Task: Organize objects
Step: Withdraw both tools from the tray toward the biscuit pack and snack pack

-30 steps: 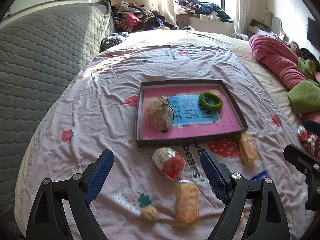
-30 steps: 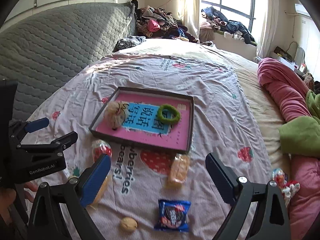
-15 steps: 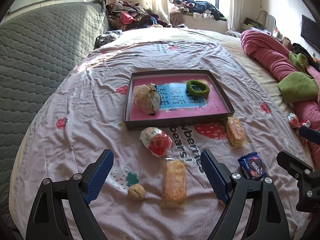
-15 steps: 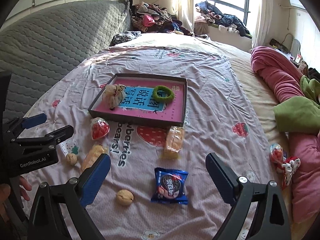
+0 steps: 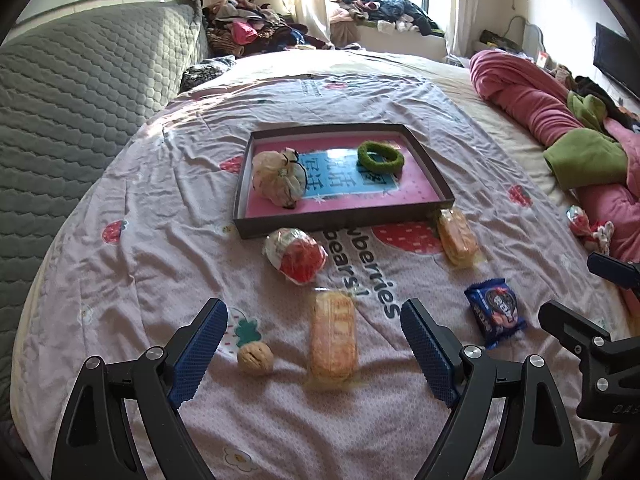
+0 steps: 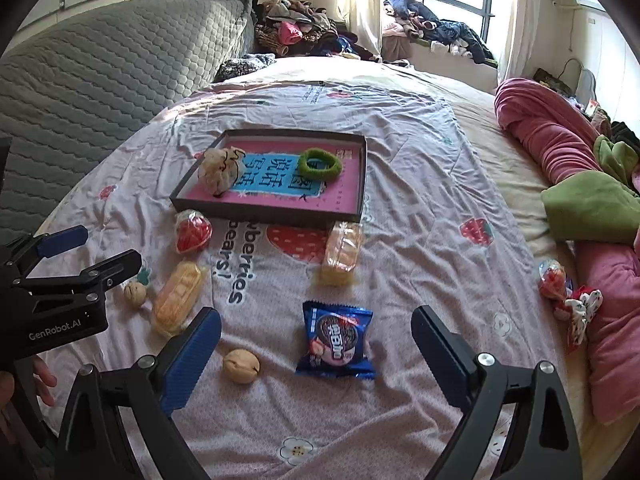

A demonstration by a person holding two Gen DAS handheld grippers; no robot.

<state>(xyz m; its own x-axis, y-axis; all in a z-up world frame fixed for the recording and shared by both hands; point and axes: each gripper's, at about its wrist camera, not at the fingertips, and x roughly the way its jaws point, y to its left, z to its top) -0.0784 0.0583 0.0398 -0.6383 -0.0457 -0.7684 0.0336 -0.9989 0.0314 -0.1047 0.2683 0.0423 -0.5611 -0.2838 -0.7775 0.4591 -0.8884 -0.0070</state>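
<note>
Snacks lie loose on the sheet [image 5: 160, 240] before our grippers. Our left gripper [image 5: 314, 344] gapes wide, empty, over a wafer [image 5: 334, 336] and walnut [image 5: 255, 358]. Our right gripper [image 6: 316, 354], equally spread, frames a blue packet [image 6: 337, 340] and second walnut [image 6: 241, 365]. Beyond sits the tray [image 5: 344, 222], holding a green ring [image 5: 380, 156] and perhaps a pouch [image 5: 278, 178].

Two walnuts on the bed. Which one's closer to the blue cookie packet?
The walnut lying just left of the blue cookie packet, between the right gripper's open jaws. The other walnut lies farther left, past the orange cracker pack, near the left gripper.
</note>
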